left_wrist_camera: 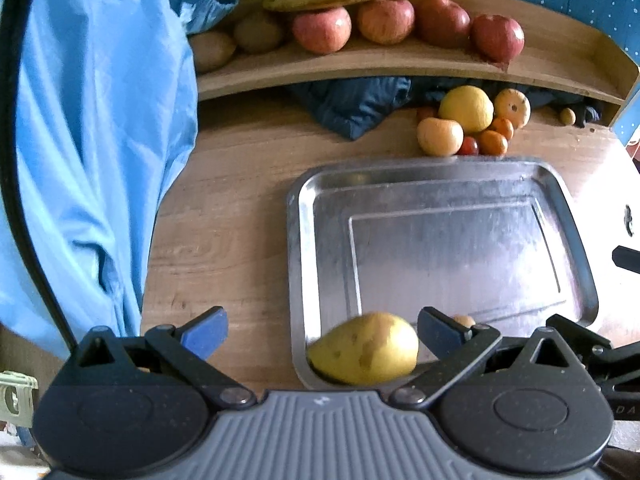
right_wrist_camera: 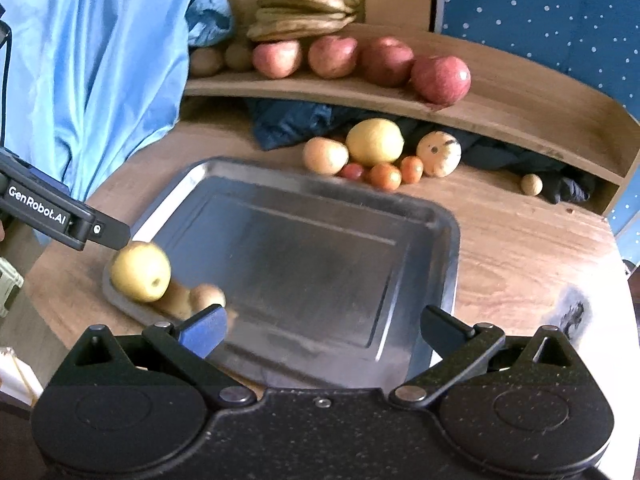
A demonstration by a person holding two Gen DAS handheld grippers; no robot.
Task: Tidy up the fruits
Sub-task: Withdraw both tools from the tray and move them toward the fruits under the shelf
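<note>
The left tool (left_wrist_camera: 322,330) is held low over the near-left corner of the metal tray (left_wrist_camera: 568,208), fingers spread wide and nothing pinched. A yellow pear (left_wrist_camera: 366,350) is seen lying in that corner of the tray, in the gap between the fingers; whether the right finger touches it can't really be told. In the right wrist view the left tool (right_wrist_camera: 100,232) shows up at the tray's left edge, its tip just at the top of the pear (right_wrist_camera: 140,270).

The right tool (right_wrist_camera: 322,330) is held over the near edge of the tray (right_wrist_camera: 448,220), also spread open, with only bare tray between its fingers. Two small brown fruits (right_wrist_camera: 206,296) are sat in the tray right beside the pear, kiwis maybe, too blurred to be sure.

Beyond the tray's far edge, on the bench (right_wrist_camera: 520,248), a loose pile is found: a big yellow citrus (right_wrist_camera: 374,142), a pale orange fruit (right_wrist_camera: 325,155), a spotted orange one (right_wrist_camera: 439,153) and a few small red-orange fruits (right_wrist_camera: 385,176). Further back from the tray, four red apples (right_wrist_camera: 440,79) are lined up on a wooden shelf (right_wrist_camera: 540,120), with a bunch of bananas (right_wrist_camera: 306,10) at the left end. A blue cloth (right_wrist_camera: 100,60) hangs off to the tray's left, and some dark fabric (right_wrist_camera: 288,124) is stuffed under the shelf.
</note>
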